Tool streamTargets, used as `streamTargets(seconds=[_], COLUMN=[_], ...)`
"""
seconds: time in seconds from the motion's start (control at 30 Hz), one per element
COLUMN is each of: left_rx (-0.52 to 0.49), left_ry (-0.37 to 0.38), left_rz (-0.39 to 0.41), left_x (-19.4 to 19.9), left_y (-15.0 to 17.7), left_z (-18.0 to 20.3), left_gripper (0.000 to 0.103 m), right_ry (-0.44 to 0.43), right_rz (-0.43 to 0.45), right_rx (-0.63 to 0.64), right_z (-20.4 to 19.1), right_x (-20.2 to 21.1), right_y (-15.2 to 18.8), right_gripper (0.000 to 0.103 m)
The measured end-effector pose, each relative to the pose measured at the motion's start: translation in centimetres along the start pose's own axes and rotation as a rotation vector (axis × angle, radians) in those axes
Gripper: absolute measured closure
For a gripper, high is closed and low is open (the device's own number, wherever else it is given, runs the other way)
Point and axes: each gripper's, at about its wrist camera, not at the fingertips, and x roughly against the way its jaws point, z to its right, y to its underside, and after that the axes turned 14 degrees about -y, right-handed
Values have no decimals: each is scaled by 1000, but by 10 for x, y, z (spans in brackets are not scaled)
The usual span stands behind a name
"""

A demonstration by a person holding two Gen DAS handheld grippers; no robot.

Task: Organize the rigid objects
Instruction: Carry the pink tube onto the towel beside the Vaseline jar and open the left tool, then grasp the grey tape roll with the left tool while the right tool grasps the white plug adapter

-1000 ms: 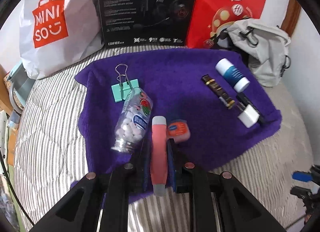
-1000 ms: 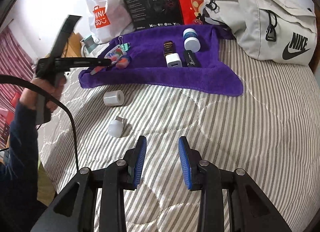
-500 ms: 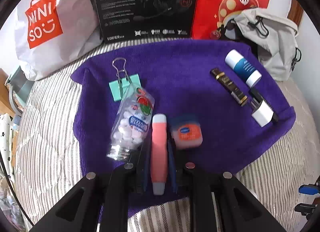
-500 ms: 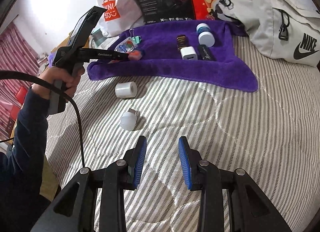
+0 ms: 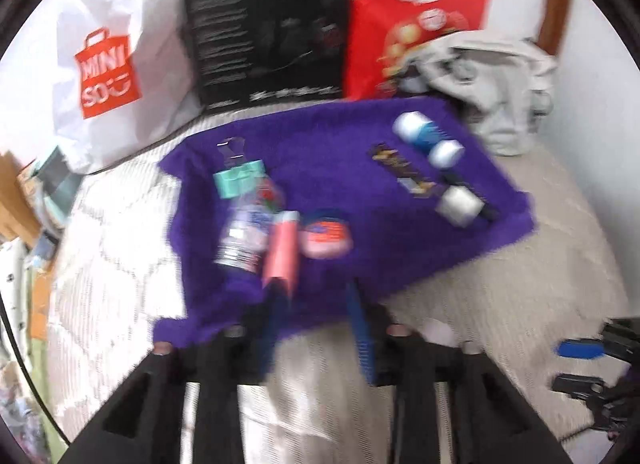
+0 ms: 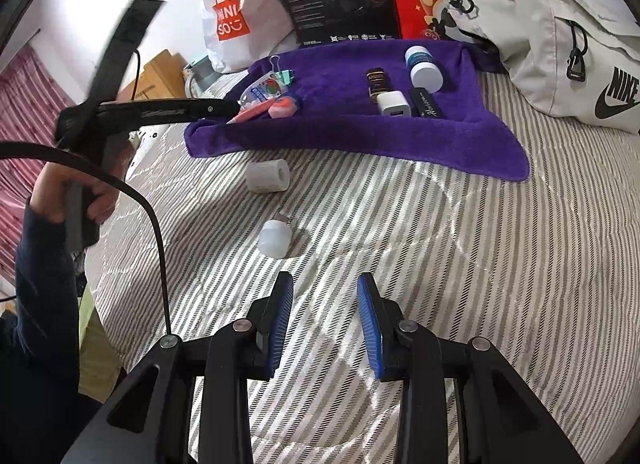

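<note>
A striped grey-and-white bedcover (image 6: 440, 232) carries a purple towel (image 6: 340, 120) at its far side. The left gripper (image 5: 316, 312) hangs over the towel's near edge, jaws apart and empty; the pink pen-shaped tube (image 5: 282, 250) lies just beyond on the towel, between a clear candy bottle (image 5: 246, 232) and a small round pink tin (image 5: 326, 239). The right gripper (image 6: 325, 320) is spread wide over bare bedcover.

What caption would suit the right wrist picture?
Open right gripper above a striped bedspread; two white items lie short of the purple towel.
</note>
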Motion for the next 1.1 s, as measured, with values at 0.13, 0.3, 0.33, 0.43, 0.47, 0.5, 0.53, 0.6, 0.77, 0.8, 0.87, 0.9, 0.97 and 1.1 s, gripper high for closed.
streamTargets(seconds=[0.13, 0.3, 0.33, 0.43, 0.47, 0.5, 0.53, 0.6, 0.77, 0.8, 0.87, 0.9, 0.97, 1.1], left_rx=[-40, -111, -130, -172, -195, -219, -241, -252, -207, -195, -161, -156, -139, -105], left_ry=[25, 34, 37, 61, 54, 44, 42, 55, 78, 82, 74, 86, 79, 48], left_rz=[29, 4, 0, 10, 6, 4, -5, -12, -15, -15, -10, -15, -17, -37], left_x=[6, -4, -6, -8, -10, -12, -15, -19, -24, -25, -24, -23, -22, -18], left_y=[15, 29, 32, 33, 33, 34, 34, 36, 35, 36, 38, 41, 44, 53], left_z=[21, 36, 40, 48, 53, 57, 62, 66, 66, 65, 63, 62, 59, 42], left_gripper=[61, 61, 60, 61, 61, 61, 61, 61, 63, 63, 64, 64, 64, 64], right_ry=[1, 9, 10, 11, 12, 12, 9, 5, 7, 2, -3, 2, 7, 11], right_rz=[-8, -23, -27, -38, -41, -43, -45, -44, -37, -30, -23, -21, -22, -9], right_rx=[-1, -4, -9, -28, -32, -36, -36, -31, -36, -41, -42, -39, -37, -15], right_z=[-4, -5, -4, 0, 0, 1, 1, 1, 0, 0, -1, -2, -4, -14], right_x=[0, 1, 1, -3, -4, -5, -6, -7, -7, -6, -7, -8, -11, -20], right_y=[5, 14, 16, 20, 20, 21, 20, 19, 15, 14, 14, 13, 11, 3], right_gripper=[70, 69, 69, 69, 69, 69, 69, 69, 69, 69, 69, 69, 69, 69])
